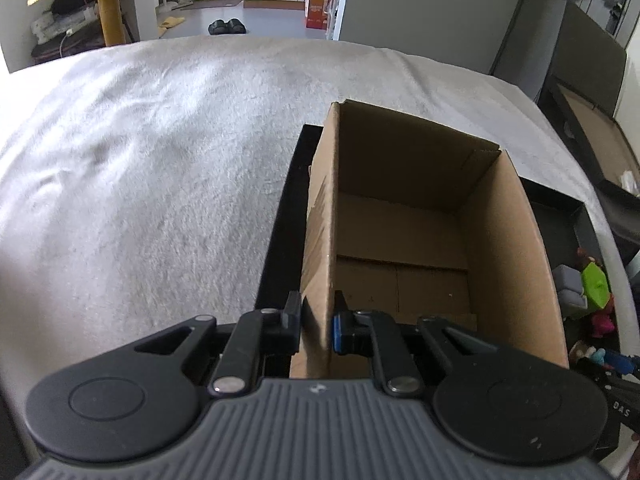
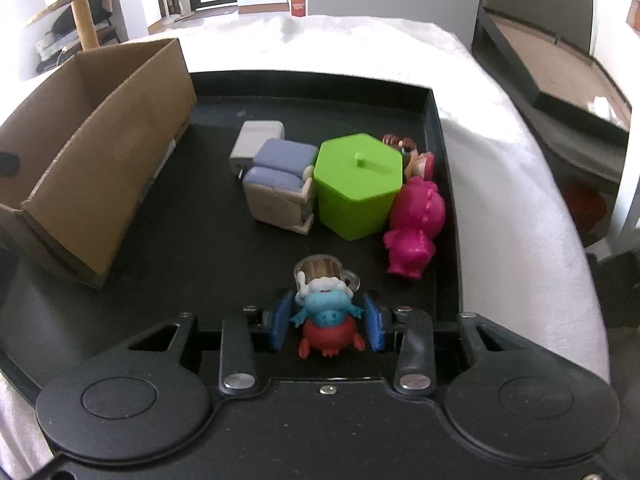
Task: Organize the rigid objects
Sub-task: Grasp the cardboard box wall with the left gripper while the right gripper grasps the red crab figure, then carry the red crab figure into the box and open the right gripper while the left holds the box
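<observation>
An open cardboard box (image 1: 508, 248) stands in the left part of a black tray (image 1: 280, 240) on a white blanket. My left gripper (image 1: 318, 304) is shut on the box's near left wall, one pad outside and one inside. In the right wrist view the box (image 2: 120, 120) is at the left of the tray (image 2: 200, 208). A small blue and red figure (image 2: 326, 312) stands between the blue pads (image 2: 282, 320) of my right gripper (image 2: 328, 314). The pads sit close beside it with narrow gaps, so that gripper is open. A clear cup-shaped piece (image 2: 320, 270) is just behind the figure.
Further along the tray are a green hexagonal lidded pot (image 2: 356, 188), a pink figure (image 2: 416, 224), a toy armchair with lilac cushions (image 2: 280, 184), a white block (image 2: 256, 140) and a small doll (image 2: 416, 160). The white blanket (image 1: 140, 160) spreads to the left.
</observation>
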`<state>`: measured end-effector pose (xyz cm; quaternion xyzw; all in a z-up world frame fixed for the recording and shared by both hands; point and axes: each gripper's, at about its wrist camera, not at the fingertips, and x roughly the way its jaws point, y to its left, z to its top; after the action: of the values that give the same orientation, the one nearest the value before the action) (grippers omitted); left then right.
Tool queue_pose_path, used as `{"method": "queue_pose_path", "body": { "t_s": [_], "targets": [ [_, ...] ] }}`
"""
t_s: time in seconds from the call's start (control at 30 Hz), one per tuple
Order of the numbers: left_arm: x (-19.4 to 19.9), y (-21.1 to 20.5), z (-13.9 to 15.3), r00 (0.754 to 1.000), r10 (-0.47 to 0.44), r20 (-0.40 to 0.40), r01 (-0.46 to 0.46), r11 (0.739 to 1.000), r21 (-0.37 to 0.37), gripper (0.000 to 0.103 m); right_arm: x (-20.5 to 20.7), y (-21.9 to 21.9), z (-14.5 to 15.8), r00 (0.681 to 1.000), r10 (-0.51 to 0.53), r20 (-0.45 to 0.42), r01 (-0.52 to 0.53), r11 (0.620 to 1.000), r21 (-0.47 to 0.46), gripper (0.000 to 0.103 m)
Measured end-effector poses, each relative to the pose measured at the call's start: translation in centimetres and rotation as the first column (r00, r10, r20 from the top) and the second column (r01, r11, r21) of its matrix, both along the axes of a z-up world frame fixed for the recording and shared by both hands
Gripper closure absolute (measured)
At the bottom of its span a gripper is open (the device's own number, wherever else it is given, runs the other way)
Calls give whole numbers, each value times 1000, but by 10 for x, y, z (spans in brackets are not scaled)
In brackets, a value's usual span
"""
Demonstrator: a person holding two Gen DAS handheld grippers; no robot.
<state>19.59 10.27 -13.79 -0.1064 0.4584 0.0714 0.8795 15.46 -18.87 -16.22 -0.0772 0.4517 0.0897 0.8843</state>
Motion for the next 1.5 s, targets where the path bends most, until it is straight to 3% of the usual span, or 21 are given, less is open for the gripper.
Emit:
{"method": "queue_pose_path", "body": {
  "t_s": [0.1,0.43,0.67,0.97,1.5],
  "targets": [
    [-3,0,-4,1000,4,31,-4,1000,-18,90,2,1,11,1000,-6,-3,6,1000,9,66],
    [-15,10,-7,996,7,84,1,996,-93,89,-7,27,50,998,35,55,-29,995,-100,67],
    [-22,8,-5,995,-4,99,13,996,-94,89,-12,40,72,995,34,96,-22,992,-122,67],
    [-27,6,-4,997,2,81,6,995,-104,88,-14,58,94,987,49,154,-32,993,-112,67],
    [-40,7,-4,998,-42,48,51,977,-208,83,-5,109,120,968,127,218,-112,990,-82,67]
  ]
}}
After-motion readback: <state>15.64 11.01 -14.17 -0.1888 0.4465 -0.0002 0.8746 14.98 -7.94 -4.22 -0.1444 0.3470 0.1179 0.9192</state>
